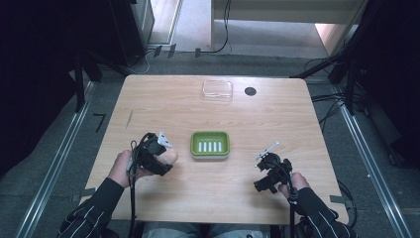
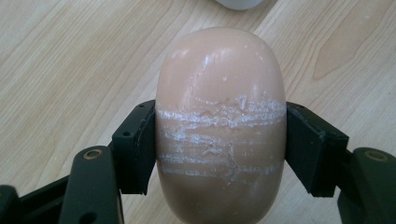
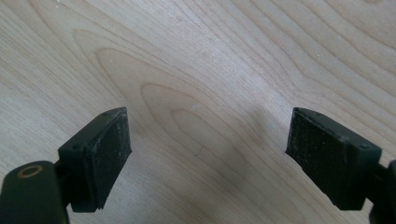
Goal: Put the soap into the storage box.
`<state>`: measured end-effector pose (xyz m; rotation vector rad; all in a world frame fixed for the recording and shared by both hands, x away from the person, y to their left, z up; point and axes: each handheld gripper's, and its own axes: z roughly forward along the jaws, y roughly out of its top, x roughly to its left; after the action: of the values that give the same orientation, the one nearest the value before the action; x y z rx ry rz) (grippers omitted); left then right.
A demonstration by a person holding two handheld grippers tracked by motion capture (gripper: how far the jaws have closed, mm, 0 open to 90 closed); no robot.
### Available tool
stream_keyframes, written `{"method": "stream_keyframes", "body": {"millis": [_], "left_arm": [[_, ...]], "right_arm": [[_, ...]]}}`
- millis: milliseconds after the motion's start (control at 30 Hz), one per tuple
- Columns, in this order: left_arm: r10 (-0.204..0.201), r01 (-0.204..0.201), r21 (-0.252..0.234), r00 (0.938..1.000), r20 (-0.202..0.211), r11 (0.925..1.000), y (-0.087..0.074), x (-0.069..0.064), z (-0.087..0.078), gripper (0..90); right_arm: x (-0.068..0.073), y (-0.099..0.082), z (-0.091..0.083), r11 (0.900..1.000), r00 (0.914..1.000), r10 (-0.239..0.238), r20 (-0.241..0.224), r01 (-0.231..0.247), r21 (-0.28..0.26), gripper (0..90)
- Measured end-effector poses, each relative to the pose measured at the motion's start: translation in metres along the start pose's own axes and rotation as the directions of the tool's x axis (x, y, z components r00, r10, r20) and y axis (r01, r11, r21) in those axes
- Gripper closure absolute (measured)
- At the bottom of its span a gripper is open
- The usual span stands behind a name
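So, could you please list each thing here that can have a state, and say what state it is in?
Soap: held in the left claw, scratched white across its middle.
Left claw: shut on the soap.
Right claw: open, nothing between its jaws, over bare table.
Green dish: empty, flat on the table.
Clear lid: lying apart at the far edge.

Wooden table (image 1: 163, 104) on grey floor (image 1: 54, 163)
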<state>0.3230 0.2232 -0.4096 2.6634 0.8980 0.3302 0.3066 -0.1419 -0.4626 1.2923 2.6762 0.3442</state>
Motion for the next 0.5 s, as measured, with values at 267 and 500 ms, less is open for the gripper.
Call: {"method": "stream_keyframes", "body": {"millis": [267,500], "left_arm": [[0.032,-0.032,0.009,0.9995,0.004,0.9995,0.010,0.000,0.002,33.4],[0.034,-0.034,-0.017,0.9994,0.002,0.9993,0.019,0.001,-0.001,33.4]], "right_arm": [[0.000,0.000,0.001,1.0000,1.0000,-0.008,-0.001,0.008,-0.004,14.1],[0.000,0.000,0.000,1.0000,1.0000,-0.004,0.001,0.004,0.000,14.1]]}}
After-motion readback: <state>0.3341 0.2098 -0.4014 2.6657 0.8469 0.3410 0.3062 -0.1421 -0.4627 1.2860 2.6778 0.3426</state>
